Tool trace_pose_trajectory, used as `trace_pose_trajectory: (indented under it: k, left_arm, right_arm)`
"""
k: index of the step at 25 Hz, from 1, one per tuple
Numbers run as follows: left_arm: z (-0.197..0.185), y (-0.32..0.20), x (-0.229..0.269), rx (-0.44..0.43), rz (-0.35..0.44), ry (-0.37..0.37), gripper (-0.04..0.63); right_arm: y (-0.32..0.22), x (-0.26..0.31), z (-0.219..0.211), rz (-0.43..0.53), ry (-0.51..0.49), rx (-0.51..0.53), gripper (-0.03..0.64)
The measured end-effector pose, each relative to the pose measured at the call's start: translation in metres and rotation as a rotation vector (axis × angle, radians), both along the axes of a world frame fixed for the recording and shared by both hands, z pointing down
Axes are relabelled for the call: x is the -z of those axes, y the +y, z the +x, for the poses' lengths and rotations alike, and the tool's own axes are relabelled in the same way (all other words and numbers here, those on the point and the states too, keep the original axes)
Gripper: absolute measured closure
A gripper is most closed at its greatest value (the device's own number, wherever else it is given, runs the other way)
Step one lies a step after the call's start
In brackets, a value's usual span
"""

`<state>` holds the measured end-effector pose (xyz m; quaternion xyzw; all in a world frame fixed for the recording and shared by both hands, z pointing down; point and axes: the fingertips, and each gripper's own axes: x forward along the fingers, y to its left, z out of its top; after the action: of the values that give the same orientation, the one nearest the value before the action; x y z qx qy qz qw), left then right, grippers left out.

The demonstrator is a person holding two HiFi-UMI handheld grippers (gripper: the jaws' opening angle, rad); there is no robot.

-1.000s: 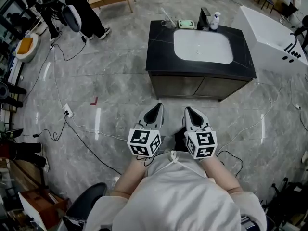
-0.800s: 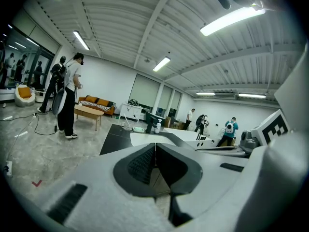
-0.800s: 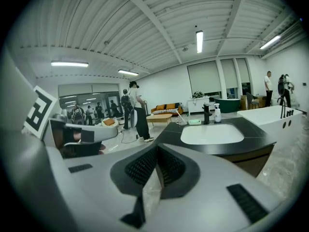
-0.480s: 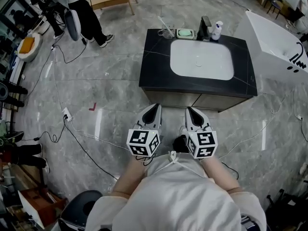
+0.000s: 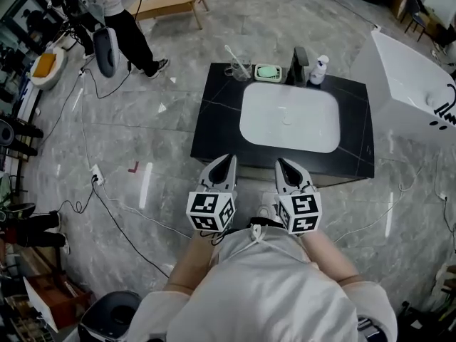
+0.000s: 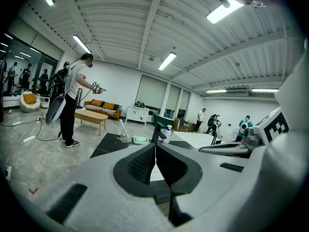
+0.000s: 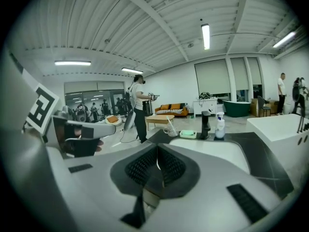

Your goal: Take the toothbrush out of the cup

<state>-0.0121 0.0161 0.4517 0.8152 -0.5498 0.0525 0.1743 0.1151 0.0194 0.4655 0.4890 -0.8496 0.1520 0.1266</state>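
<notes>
A white toothbrush (image 5: 234, 57) leans in a clear cup (image 5: 240, 70) at the back left corner of the black vanity counter (image 5: 214, 112). Both gripper views show the cup far ahead, as cup (image 6: 123, 137) with toothbrush (image 6: 121, 128) and as cup (image 7: 171, 132) with toothbrush (image 7: 169, 123). My left gripper (image 5: 226, 164) and right gripper (image 5: 283, 165) are side by side at the counter's front edge, well short of the cup. Both are shut with nothing between the jaws, as the left gripper (image 6: 155, 146) and right gripper (image 7: 157, 151) show close up.
On the counter are a white basin (image 5: 288, 117), a green soap dish (image 5: 268, 73), a black faucet (image 5: 301, 57) and a white pump bottle (image 5: 319, 70). A white bathtub (image 5: 413, 84) stands to the right. A person (image 5: 114, 13) stands at upper left; cables (image 5: 121, 205) cross the floor.
The vanity has come closer in the head view. Both grippers now reach its front edge. Their jaws stay shut and empty.
</notes>
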Motion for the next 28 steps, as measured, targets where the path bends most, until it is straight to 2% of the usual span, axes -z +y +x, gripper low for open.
trace_pose_trajectory:
  k: [5, 10, 15, 28]
  left_arm:
    - [0.02, -0.023, -0.005, 0.001, -0.023, 0.008, 0.575]
    - [0.019, -0.036, -0.017, 0.027, -0.067, 0.016, 0.575]
    - [0.016, -0.063, -0.019, 0.031, -0.074, 0.01, 0.575]
    - [-0.007, -0.189, -0.02, -0.037, -0.07, 0.017, 0.575]
  right_arm:
    - [-0.03, -0.008, 0.02, -0.028, 0.002, 0.005, 0.589]
    - [-0.043, -0.016, 0.021, -0.053, -0.004, 0.025, 0.589]
    - [-0.07, -0.021, 0.025, -0.074, -0.003, 0.008, 0.589]
    - [-0.179, -0.018, 0.008, -0.077, 0.027, -0.057, 0.589]
